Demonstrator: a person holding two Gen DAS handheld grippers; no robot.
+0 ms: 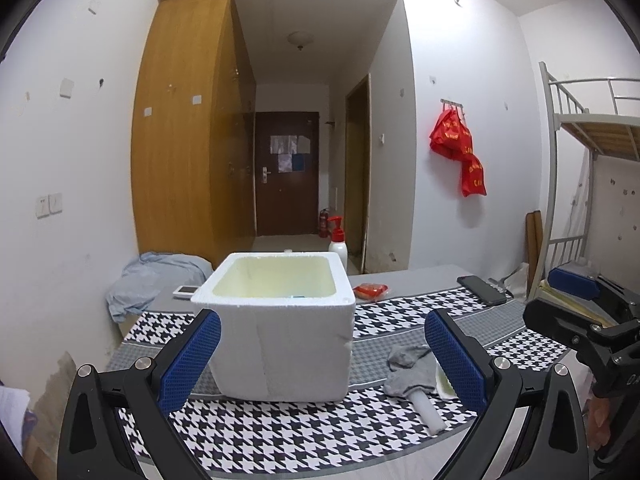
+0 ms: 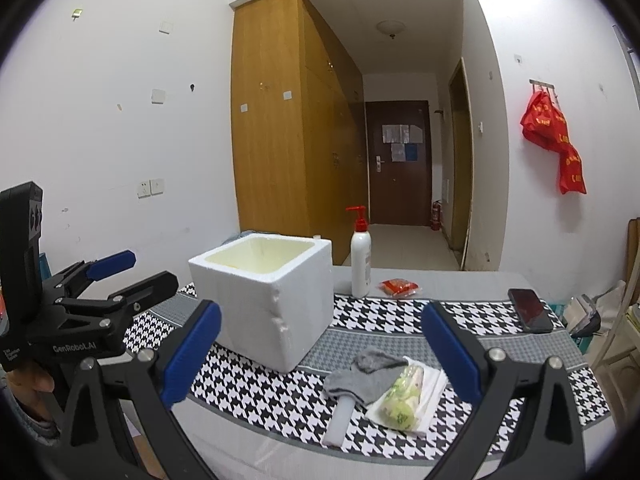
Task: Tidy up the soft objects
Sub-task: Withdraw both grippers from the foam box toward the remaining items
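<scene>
A white foam box (image 2: 262,298) stands open-topped on the houndstooth cloth (image 2: 256,396). Just to its right lies a grey sock (image 2: 364,374), draped against a clear packet of green and white pieces (image 2: 402,398) and a white foam stick (image 2: 340,416). Behind the box stands a pump bottle (image 2: 360,258). Both the left gripper (image 1: 322,354) and the right gripper (image 2: 320,354) hover before the box, fingers spread wide, grasping nothing.
</scene>
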